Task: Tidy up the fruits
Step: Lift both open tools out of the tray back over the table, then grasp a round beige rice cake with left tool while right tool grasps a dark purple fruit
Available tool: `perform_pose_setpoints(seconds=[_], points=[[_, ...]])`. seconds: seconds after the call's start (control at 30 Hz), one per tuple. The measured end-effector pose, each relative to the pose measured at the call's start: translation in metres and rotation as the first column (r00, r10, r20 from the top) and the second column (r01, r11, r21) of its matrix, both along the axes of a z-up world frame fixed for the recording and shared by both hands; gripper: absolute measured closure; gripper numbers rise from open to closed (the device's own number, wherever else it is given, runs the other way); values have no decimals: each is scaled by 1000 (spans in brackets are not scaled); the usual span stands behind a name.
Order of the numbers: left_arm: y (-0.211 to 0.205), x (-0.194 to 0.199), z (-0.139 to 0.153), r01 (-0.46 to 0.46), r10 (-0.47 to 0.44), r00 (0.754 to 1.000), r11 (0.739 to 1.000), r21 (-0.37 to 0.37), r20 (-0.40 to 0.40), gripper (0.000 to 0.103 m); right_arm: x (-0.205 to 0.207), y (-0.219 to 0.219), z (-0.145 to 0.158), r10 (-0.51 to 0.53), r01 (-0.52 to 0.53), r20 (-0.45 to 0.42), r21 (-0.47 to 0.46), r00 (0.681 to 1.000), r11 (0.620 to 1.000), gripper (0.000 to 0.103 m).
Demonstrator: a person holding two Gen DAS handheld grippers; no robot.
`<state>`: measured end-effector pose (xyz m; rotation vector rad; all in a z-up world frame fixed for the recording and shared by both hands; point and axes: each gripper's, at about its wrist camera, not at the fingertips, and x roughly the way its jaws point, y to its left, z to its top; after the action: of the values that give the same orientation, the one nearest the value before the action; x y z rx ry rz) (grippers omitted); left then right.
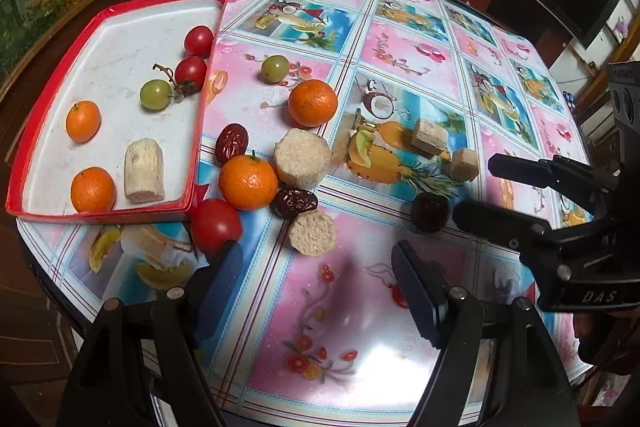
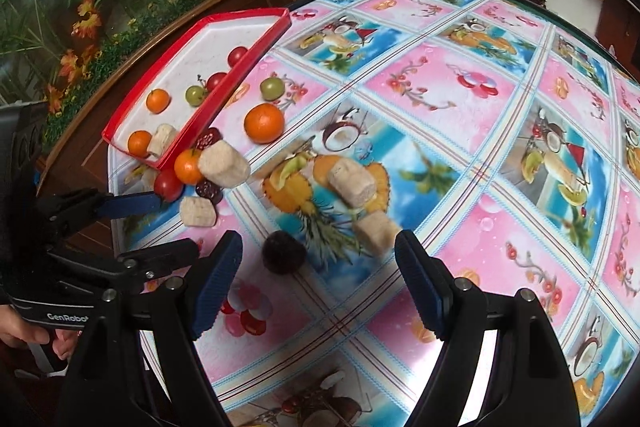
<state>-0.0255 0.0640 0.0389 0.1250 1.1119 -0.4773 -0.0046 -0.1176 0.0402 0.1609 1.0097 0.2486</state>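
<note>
Both grippers' fingers point(image 1: 416, 291) stand open and empty over the worktop point(image 1: 400, 39), the left finger hiding part of a tomato point(image 1: 214, 225), while the tray point(image 2: 120, 137) wall masks a tomato inside.

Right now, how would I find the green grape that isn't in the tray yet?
Start at the red-rimmed tray on the table's left side. Just outside its right rim, on the pink patterned tablecloth, sits a round green grape, behind a big orange. It is the only green fruit outside the tray; the other green grape lies inside, with a stem.

Four oranges point(image 1: 83, 121), three tomatoes point(image 1: 216, 225), two grapes point(image 1: 155, 94).
</note>
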Motion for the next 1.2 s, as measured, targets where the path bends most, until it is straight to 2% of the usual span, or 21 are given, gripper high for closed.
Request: perform_pose_setpoints(seconds=[0.13, 0.17, 0.23, 0.37, 0.57, 0.67, 0.73, 0.8, 1.07, 1.13, 1.2], points=[[-3, 1, -1, 19, -19, 1000, 1000, 12, 10, 28, 1, 7, -5, 30, -30, -11, -3, 999, 1000, 24], [-4, 1, -2, 23, -23, 1000, 1000, 15, 11, 29, 2, 8, -6, 33, -33, -14, -3, 999, 999, 24], [-6, 1, -4, 34, -34, 999, 999, 20, 2, 39, 3, 10, -9, 38, -38, -23, -6, 999, 999, 24], [-8, 2, -7, 47, -47, 999, 999, 26, -8, 42, 5, 13, -11, 46, -46, -22, -20, 999, 999, 24], [-6, 6, -12, 44, -43, 999, 999, 24, -26, 49, 8, 22, -11, 73, -74, -18, -61, 997, 995, 31], [-6, 8, -14, 44, -43, 998, 999, 19, -38, 61, 9, 26, -12, 81, -81, -12, -88, 997, 993, 31], [-7, 9, -15, 49, -48, 998, 999, 13, -47, 73, 10, 26, -12, 79, -79, -7, -101, 997, 992, 31], [-6, 9, -16, 50, -50, 997, 999, 8, -53, 78, 11, 26, -12, 76, -76, -4, -109, 997, 991, 33], [-4, 11, -16, 48, -49, 997, 999, -14, -60, 78, 10, 24, -11, 62, -62, -4, -95, 998, 994, 39], [-4, 11, -16, 48, -49, 997, 999, -15, -61, 78, 9, 26, -11, 68, -68, -8, -83, 998, 994, 47], [-4, 11, -16, 50, -51, 997, 999, -15, -61, 78, 7, 28, -11, 72, -73, -11, -75, 997, 995, 48]])
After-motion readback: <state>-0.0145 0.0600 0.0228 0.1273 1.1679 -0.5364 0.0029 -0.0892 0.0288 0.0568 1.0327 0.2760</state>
